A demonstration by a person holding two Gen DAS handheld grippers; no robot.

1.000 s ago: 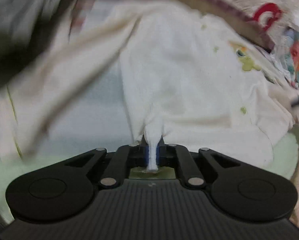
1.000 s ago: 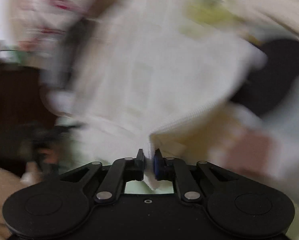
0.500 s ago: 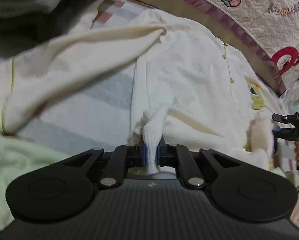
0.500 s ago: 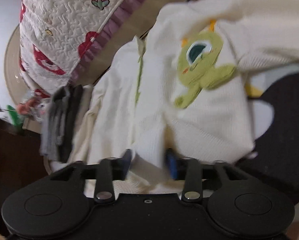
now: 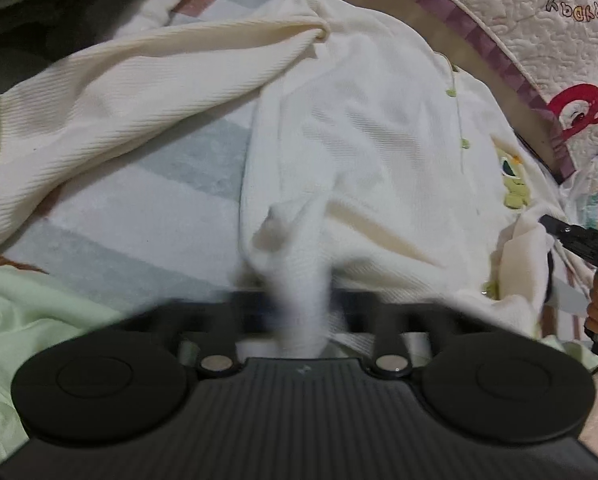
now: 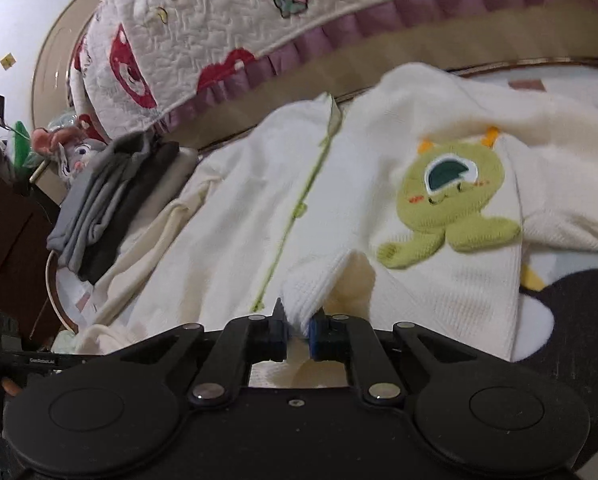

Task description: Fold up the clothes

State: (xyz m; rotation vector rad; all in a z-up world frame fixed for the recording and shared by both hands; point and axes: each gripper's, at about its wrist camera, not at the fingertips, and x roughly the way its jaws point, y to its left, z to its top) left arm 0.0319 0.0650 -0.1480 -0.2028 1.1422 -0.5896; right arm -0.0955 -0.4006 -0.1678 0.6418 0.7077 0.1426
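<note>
Starting at the left, the left gripper (image 5: 299, 312) is pinching a bunched corner of the cream cardigan (image 5: 379, 140). Its fingers are smeared by motion in its own view, but a twist of white knit is running straight down between them, so I judge them clamped together on the hem. Beyond that pinch, one sleeve (image 5: 119, 92) is trailing off to the left across the striped sheet (image 5: 147, 184), with a pale green cloth (image 5: 39, 312) lying nearer. The garment is lying front-up on the bed, its neck towards the quilted cover (image 5: 539, 20) with the red bears.

Moving right, the right gripper (image 6: 298, 330) is closing on the hem at the other bottom corner, and a fold of waffle knit is already sitting squeezed between its blue pads (image 6: 317, 334). Holding both lower corners this way looks like preparation for lifting the bottom edge and carrying it up over the chest, so the cardigan would fold in half.

The cardigan itself is cream, ribbed and soft-looking, with a line of green stitching and small green buttons (image 6: 299, 210) down the front, and a green one-eyed monster patch (image 6: 447, 204) on one side. It is still rumpled, not smoothed flat. A stack of grey clothes (image 6: 107, 196) is sitting off to the left of it, perhaps already folded.
</note>
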